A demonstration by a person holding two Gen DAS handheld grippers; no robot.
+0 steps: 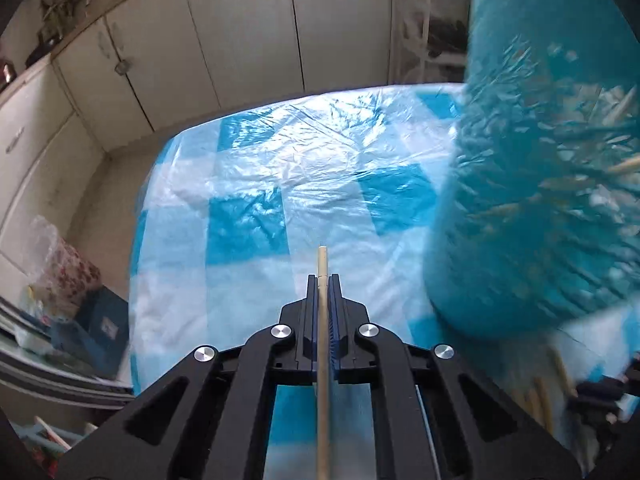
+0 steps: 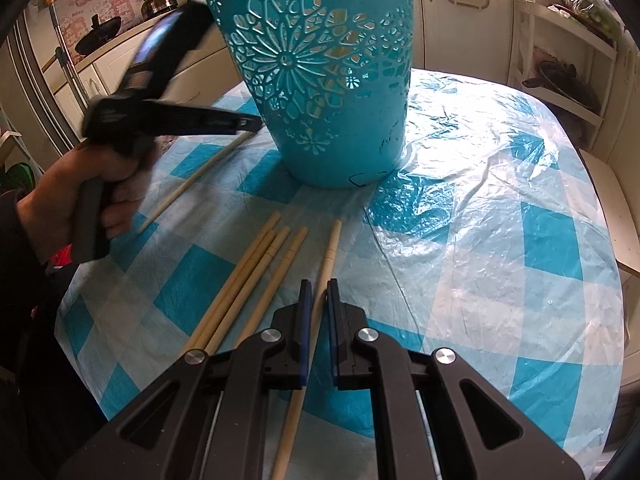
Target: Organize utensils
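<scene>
Left side first. I am holding the left gripper (image 1: 323,280) clamped on a single chopstick (image 1: 322,320); in the left wrist view the stick is running straight up the slot between the pads, its tip poking out past them. In the right wrist view that gripper (image 2: 250,126) is reaching in low beside the basket, with the chopstick (image 2: 192,178) trailing back and down toward the bench (image 2: 540,240). I cannot tell whether its far end is touching the cloth. I judge the grip is near one end so that the stick can be swung upright over the rim.

Centre. The teal basket (image 2: 320,80) is standing upright on the checked cloth, and pale sticks are showing through its cut-out flowers, so it is serving as the holder. In the left wrist view the basket (image 1: 540,180) is looming just to the right, blurred.

In front of the basket, four loose chopsticks (image 2: 248,280) are lying side by side, a tidy row that is keeping each one easy to pick.

Right side. The right gripper (image 2: 318,284) is pointing down at the bench with its jaws drawn close about a fifth chopstick (image 2: 326,264). A sliver of gap is showing at the right pad, so I am reading this as a light pinch, waiting its turn.
</scene>
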